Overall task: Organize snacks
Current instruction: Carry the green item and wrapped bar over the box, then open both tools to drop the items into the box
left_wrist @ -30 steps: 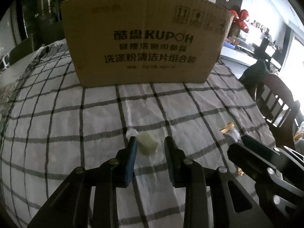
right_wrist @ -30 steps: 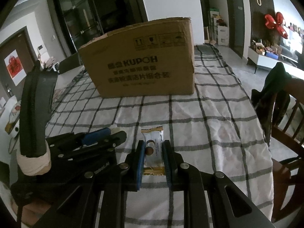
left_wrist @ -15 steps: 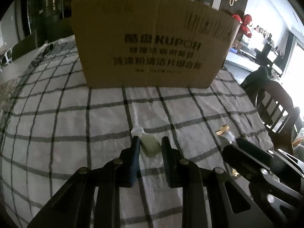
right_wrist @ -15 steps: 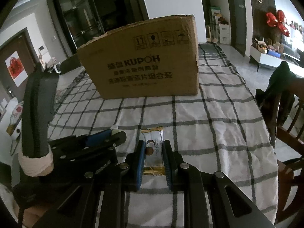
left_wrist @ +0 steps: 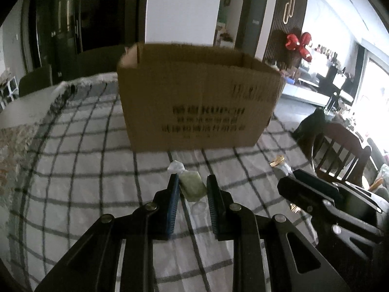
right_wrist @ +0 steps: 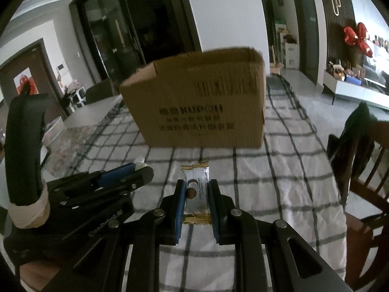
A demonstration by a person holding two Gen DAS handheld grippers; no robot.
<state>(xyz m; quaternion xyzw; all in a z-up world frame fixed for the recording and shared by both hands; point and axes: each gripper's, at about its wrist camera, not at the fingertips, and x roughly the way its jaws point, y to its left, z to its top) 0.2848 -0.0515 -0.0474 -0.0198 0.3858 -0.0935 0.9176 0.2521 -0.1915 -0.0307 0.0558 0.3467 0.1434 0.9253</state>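
Observation:
An open cardboard box (left_wrist: 199, 102) with dark printed lettering stands on the checked tablecloth (left_wrist: 80, 170), straight ahead of both grippers. My left gripper (left_wrist: 192, 185) is shut on a pale green candy in a clear twisted wrapper (left_wrist: 192, 186), held above the cloth. In the right wrist view the box (right_wrist: 201, 102) sits ahead. My right gripper (right_wrist: 196, 194) is shut on a white candy bar with gold ends (right_wrist: 197, 191), also lifted off the cloth. Each gripper shows at the edge of the other's view: the right one (left_wrist: 325, 199), the left one (right_wrist: 102, 187).
A dark wooden chair (right_wrist: 359, 150) with dark cloth over its back stands at the table's right edge. A grey chair back (left_wrist: 34, 82) rises beyond the far left edge. Patterned table surface (left_wrist: 12, 141) shows left of the cloth.
The left jaws closed onto the green candy. Both grippers rose with their candies, so the box's open top now shows.

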